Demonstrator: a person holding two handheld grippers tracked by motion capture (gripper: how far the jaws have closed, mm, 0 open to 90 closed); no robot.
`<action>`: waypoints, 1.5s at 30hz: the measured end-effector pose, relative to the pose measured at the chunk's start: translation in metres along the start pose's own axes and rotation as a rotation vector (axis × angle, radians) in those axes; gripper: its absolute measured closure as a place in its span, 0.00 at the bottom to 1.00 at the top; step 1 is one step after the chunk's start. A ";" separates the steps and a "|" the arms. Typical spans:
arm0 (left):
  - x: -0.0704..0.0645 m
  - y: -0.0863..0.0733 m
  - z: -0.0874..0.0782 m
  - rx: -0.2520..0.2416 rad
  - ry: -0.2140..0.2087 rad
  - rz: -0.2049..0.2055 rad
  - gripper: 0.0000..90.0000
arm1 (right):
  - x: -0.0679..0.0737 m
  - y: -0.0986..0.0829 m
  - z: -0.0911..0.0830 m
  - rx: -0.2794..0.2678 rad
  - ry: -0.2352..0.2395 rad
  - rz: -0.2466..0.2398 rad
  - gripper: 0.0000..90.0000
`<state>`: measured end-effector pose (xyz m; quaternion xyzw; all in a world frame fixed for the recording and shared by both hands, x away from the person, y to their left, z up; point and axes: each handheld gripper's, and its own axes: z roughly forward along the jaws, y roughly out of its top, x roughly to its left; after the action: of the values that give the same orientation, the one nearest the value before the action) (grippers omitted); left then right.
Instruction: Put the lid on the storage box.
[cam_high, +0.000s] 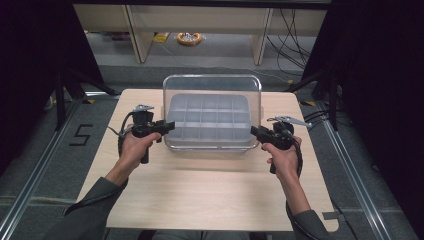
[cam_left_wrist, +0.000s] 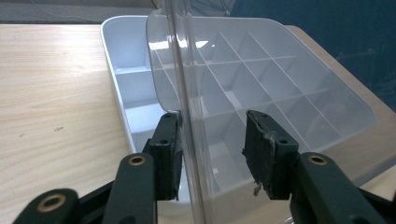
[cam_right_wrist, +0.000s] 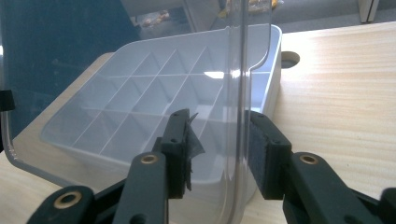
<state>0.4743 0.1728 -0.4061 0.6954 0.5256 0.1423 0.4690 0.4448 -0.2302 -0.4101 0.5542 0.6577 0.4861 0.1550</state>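
1. A pale grey compartment tray (cam_high: 207, 120) sits on the far half of the light wooden table (cam_high: 210, 190), centred across its width.
2. Thin walls divide the tray into a grid of small rectangular cells; every cell in sight looks empty.
3. A clear plastic lid (cam_high: 212, 87) stands raised over the tray, roughly upright, with rounded corners and a moulded rim. The tray's grid shows through it, slightly hazed.
4. The left gripper (cam_high: 167, 126) is at the tray's left side. In the left gripper view its jaws straddle the lid's edge (cam_left_wrist: 187, 116) — the left pad (cam_left_wrist: 169, 154) lies against the plastic, the right pad (cam_left_wrist: 266, 158) stands clear of it, so the jaws are partly open and do not clamp the lid.
5. The right gripper (cam_high: 256, 132) is at the tray's right side. In the right gripper view its jaws also sit one on each side of the lid's edge (cam_right_wrist: 236, 93), parted, with a gap to the plastic on at least one side — whether either pad touches it cannot be told.
6. Both pads nearest the tray's inside have frayed, peeling facing.
7. A round hole (cam_right_wrist: 290, 59) in the table lies just beside the tray's far right corner.
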 end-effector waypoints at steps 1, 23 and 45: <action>0.000 0.000 0.000 0.000 0.000 0.000 0.63 | 0.000 0.000 0.000 0.000 0.000 0.000 0.70; 0.021 0.021 0.027 0.033 0.041 -0.083 0.60 | -0.001 0.014 0.037 0.020 -0.031 0.060 0.69; 0.030 0.017 0.044 0.075 0.042 -0.139 0.59 | -0.010 0.008 0.052 0.044 -0.048 0.074 0.66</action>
<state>0.5272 0.1769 -0.4239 0.6712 0.5873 0.1038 0.4402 0.4912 -0.2152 -0.4318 0.5930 0.6433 0.4635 0.1404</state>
